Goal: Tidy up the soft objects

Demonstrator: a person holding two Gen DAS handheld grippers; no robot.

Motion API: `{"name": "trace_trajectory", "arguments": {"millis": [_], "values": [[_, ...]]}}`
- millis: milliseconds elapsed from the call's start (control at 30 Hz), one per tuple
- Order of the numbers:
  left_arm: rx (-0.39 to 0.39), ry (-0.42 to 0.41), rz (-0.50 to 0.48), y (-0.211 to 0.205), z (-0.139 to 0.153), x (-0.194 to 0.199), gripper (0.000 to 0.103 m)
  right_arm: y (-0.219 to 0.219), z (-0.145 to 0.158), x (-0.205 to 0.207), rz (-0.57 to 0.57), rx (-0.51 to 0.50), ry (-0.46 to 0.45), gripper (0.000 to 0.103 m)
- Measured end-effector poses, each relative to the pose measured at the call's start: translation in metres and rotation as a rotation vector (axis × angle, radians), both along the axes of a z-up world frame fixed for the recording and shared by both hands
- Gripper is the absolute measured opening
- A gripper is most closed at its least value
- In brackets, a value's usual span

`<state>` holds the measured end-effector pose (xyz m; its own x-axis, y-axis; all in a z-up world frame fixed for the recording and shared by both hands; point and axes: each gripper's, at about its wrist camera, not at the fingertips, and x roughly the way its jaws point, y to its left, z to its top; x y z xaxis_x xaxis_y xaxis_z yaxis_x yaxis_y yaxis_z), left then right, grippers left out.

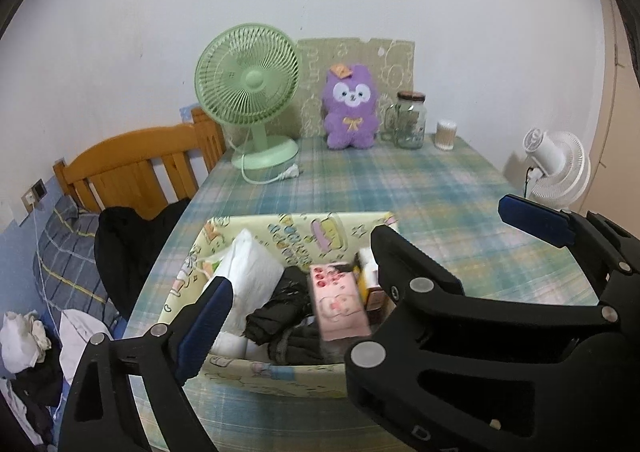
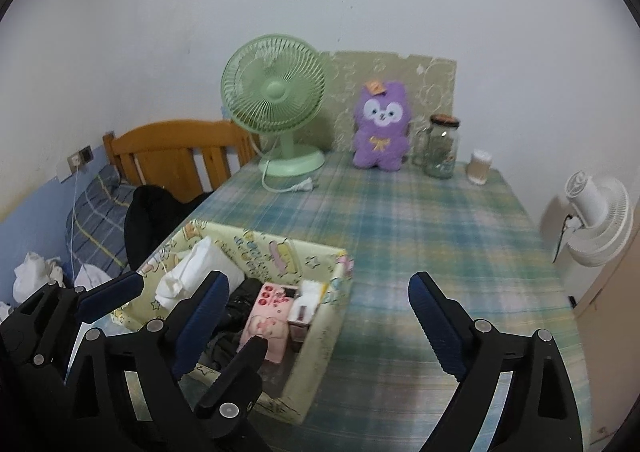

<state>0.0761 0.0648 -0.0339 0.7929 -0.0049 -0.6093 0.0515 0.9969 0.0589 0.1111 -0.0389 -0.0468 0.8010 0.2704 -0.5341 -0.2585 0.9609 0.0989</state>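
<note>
Plaid tablecloth [image 2: 420,220] fills mid-frame, a green fan [image 2: 276,92] and jar [image 2: 442,148] along the wall at top. My right gripper [image 2: 320,316] and left gripper [image 1: 296,264] both stand wide apart, holding nothing. The purple plush toy [image 2: 380,128] sits upright at upper centre, well apart from either gripper, straight ahead and slightly right; I judge my right gripper nearer. The yellow box [image 2: 320,336], lower left, lies just beneath my left gripper, holding a white cloth [image 1: 252,264] and dark fabric [image 1: 280,308].
</note>
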Motion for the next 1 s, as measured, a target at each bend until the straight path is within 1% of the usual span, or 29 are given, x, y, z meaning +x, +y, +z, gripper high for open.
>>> {"name": "trace_trajectory", "arguments": {"millis": [167, 400, 733, 1000], "values": [[0.002, -0.053, -0.006, -0.016, 0.015, -0.012, 0.098, -0.019, 0.013, -0.013, -0.031, 0.017, -0.038, 0.098], [-0.011, -0.093, -0.027, -0.035, 0.031, -0.023, 0.102, -0.046, 0.031, -0.031, -0.073, 0.026, -0.094, 0.101], [-0.002, -0.149, -0.060, -0.062, 0.051, -0.036, 0.103, -0.090, 0.055, -0.056, -0.166, 0.042, -0.161, 0.101], [-0.016, -0.195, -0.050, -0.070, 0.065, -0.047, 0.103, -0.122, 0.066, -0.078, -0.236, 0.049, -0.210, 0.101]]}}
